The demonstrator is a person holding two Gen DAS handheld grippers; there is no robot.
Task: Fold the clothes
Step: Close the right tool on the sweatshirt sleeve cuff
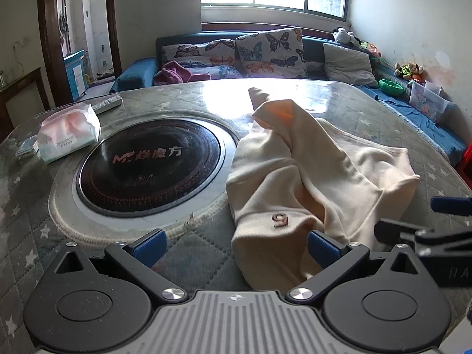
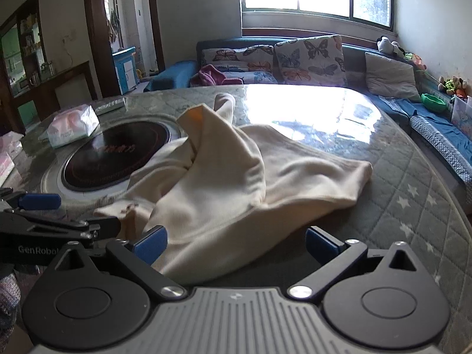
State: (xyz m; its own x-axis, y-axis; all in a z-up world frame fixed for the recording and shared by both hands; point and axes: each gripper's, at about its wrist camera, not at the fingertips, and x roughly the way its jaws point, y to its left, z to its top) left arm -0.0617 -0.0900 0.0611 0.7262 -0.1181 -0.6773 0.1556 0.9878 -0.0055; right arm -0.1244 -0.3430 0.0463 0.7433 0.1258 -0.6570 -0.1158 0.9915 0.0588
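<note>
Your left tool (image 1: pixel 236 247) stands with its blue-padded fingers spread wide, gripping nothing; the near hem of the garment (image 1: pixel 309 183) lies between them, against the right pad. Your right tool (image 2: pixel 236 244) is likewise spread, with the garment's near edge lying between its fingers and nothing clamped.

The garment is cream knit, soft and matte, heaped in rumpled folds on the bench (image 1: pixel 188 253), one sleeve trailing toward the far edge. It lies just right of the cooktop (image 1: pixel 147 162), with its left edge reaching over the pale ring around that disc.

The bench is round, covered in quilted grey-green cloth with white stars under a glossy clear sheet that glares near the window side. The cooktop is a black glass disc, sunk into the bench.

A tissue pack (image 1: pixel 69 132) in crinkled plastic sits left of the cooktop, a remote (image 1: pixel 107 103) just behind it.

The left view alone shows a small brown "6" stitched on the garment near the hem. The right view alone shows the garment's right corner lying flat on the cloth, and a second pink pack (image 2: pixel 7 156) at the bench's left edge.
</note>
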